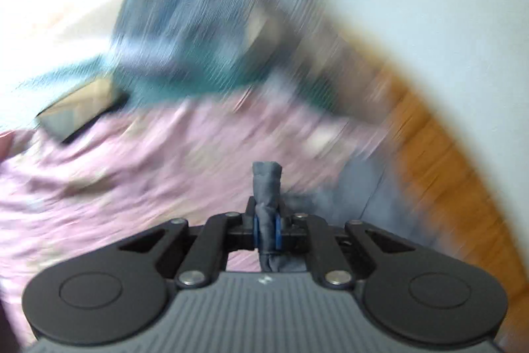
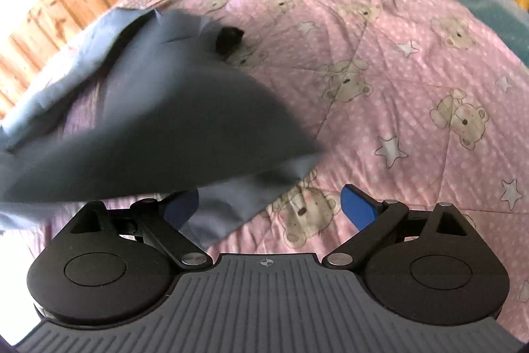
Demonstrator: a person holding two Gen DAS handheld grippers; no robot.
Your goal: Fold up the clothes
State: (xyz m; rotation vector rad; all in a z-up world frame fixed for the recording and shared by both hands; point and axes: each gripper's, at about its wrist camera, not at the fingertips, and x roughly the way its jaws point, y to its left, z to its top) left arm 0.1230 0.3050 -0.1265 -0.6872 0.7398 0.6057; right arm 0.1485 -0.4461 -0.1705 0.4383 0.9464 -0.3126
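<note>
Left gripper [image 1: 267, 229] pinches grey cloth [image 1: 267, 184] (bunched).

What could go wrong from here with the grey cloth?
1. The left gripper pinches only a thin bunched wad of the grey cloth; a fast lift might pull it free.
2. The right gripper is open with cloth draped over one pad; it holds nothing, so that side may sag or snag.
3. Cloth hangs loose above the pink quilt, so the fold may land crooked.

One grey garment [image 2: 142, 108], one pink quilt [image 2: 380, 62]
</note>
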